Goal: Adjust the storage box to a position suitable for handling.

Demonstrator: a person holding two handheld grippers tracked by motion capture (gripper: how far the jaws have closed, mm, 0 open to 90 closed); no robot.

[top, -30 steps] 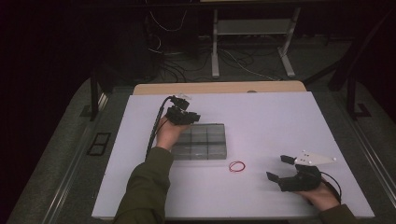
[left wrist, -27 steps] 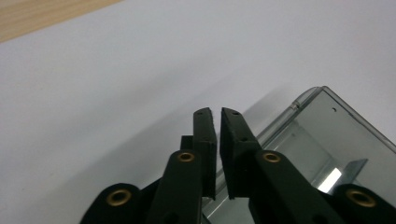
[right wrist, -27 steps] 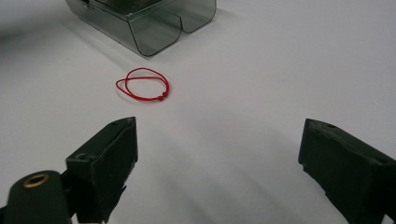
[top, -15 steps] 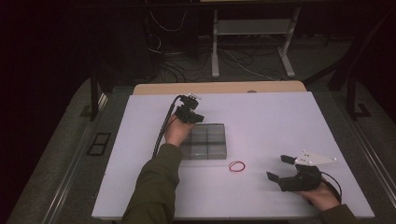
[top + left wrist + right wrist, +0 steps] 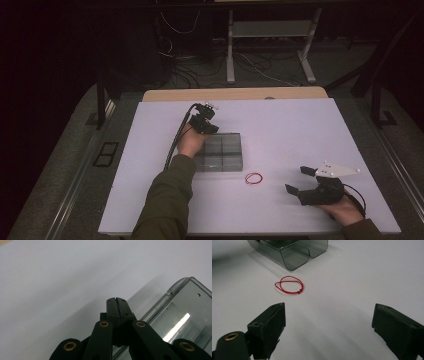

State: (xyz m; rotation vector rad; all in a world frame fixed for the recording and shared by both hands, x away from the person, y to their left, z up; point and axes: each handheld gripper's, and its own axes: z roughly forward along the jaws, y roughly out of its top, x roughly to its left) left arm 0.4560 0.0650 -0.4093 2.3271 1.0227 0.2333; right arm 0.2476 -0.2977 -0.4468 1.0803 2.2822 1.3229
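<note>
The box (image 5: 222,152) looks like clear smoky plastic — glossy, catching the light. The table (image 5: 300,130) is smooth, matt white, with a wooden edge at its far side. The red loop (image 5: 253,178) seems thin cord — the left gripper (image 5: 116,301) matt black plastic with brass-coloured rivets.

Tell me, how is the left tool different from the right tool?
The left tool has its jaws shut tight with nothing between them; the right tool has its jaws wide open. The left tool sits at the far edge of the clear box; the right tool rests apart on the white table, facing the red string loop. Both are black and hand-held.
</note>
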